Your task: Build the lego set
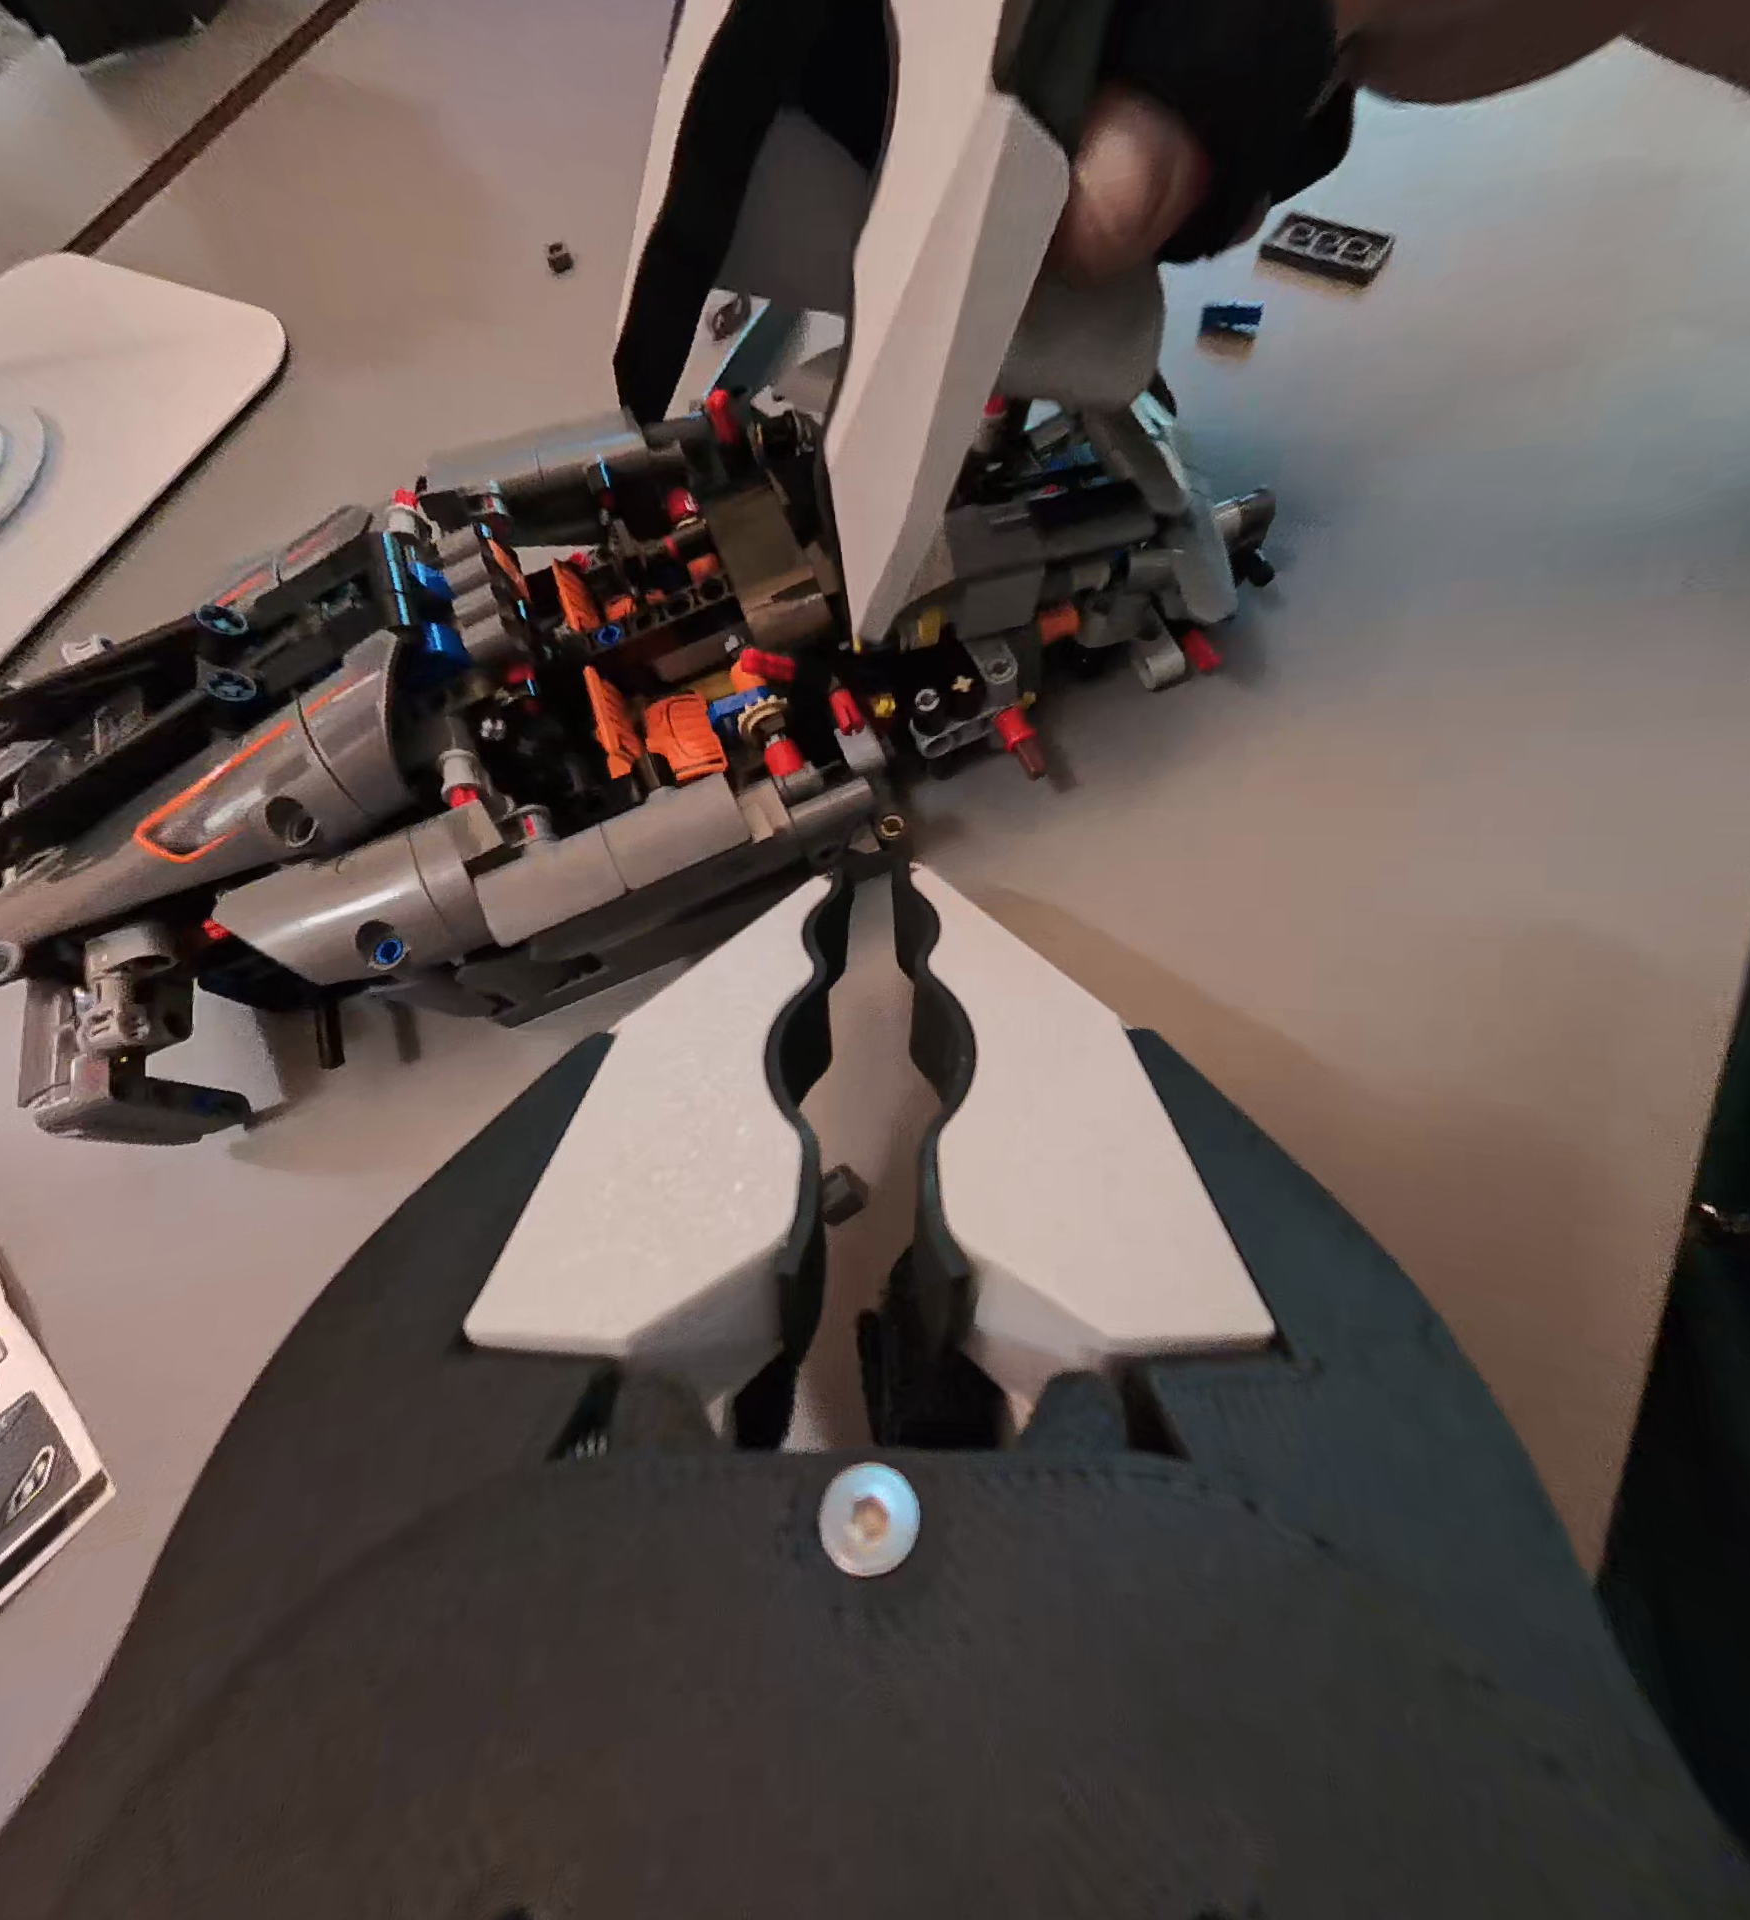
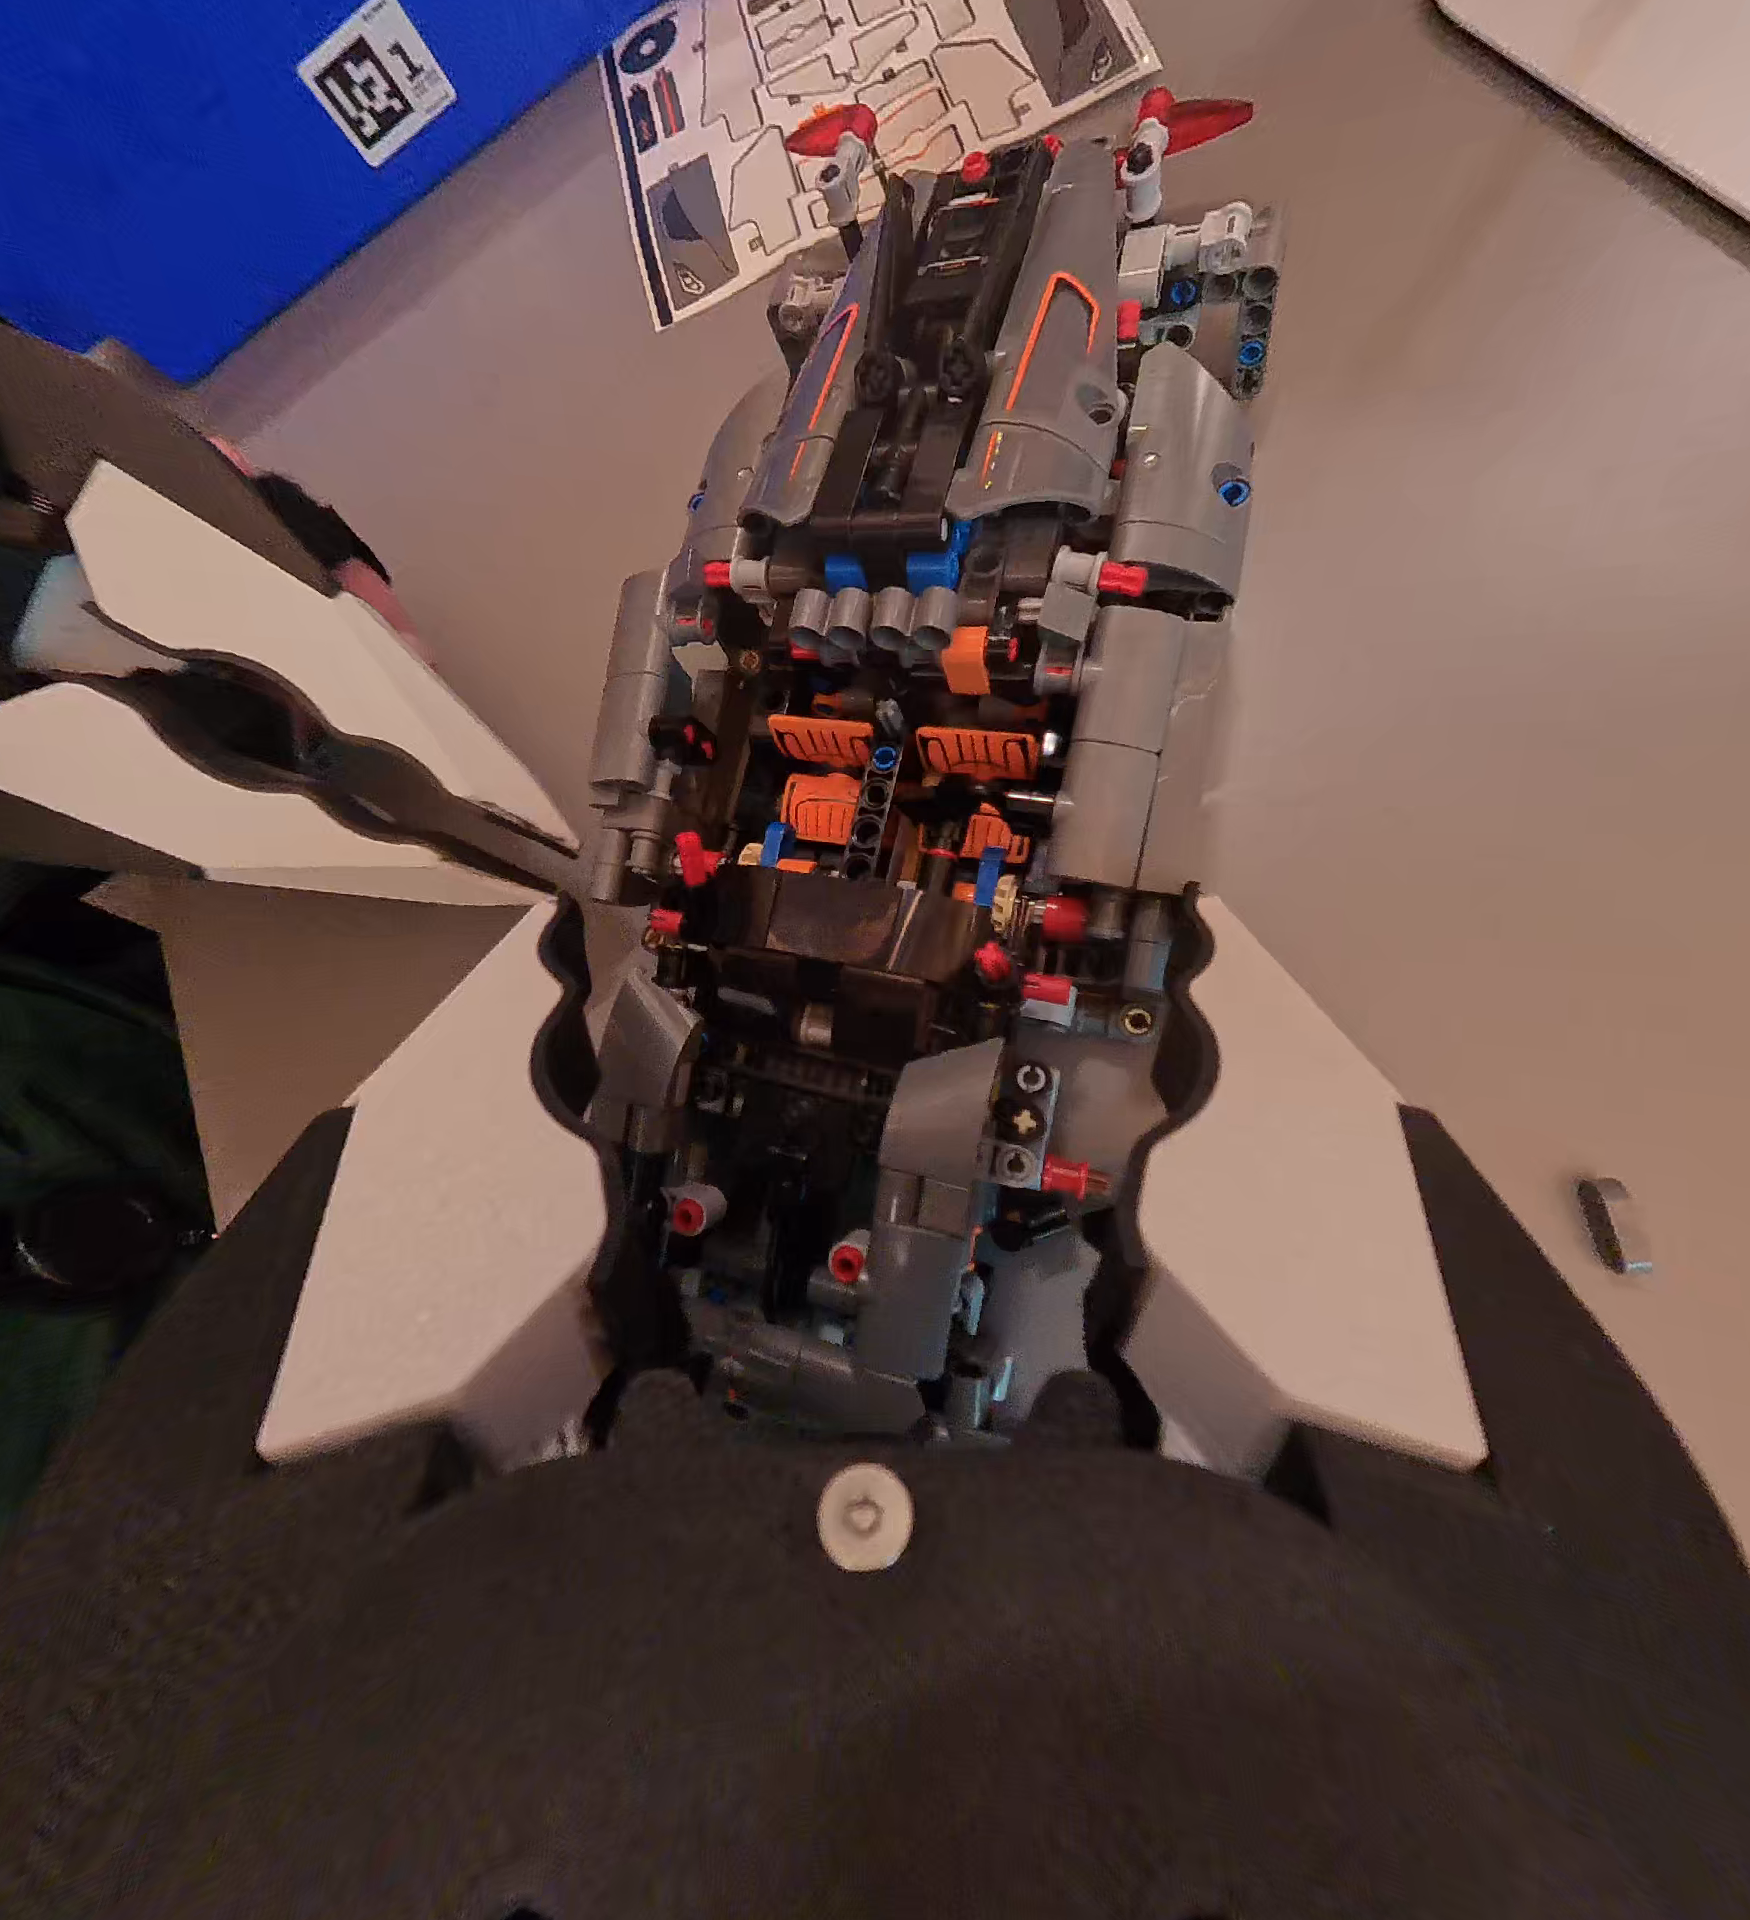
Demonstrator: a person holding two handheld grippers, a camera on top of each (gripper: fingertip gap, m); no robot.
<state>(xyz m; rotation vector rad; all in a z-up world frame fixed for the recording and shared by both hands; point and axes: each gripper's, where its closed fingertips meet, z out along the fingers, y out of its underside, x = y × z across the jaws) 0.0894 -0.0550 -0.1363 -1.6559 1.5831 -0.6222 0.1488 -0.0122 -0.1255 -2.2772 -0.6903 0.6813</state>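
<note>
My right gripper [image 2: 876,935] has its jaws spread wide around the front part of the lego car [image 2: 912,727], the pads against both of its sides, and the model rests on the grey table [image 2: 1473,727]. My left gripper [image 1: 866,868] has its jaws nearly together, its tips touching the near edge of the car beside a small brass-coloured pin [image 1: 890,826], though I cannot tell whether they pinch anything.

Right tongs [image 2: 876,997] clamped across the lego model's [image 2: 954,644] front end; left tongs [image 1: 871,868] nearly closed, tips at its side.
</note>
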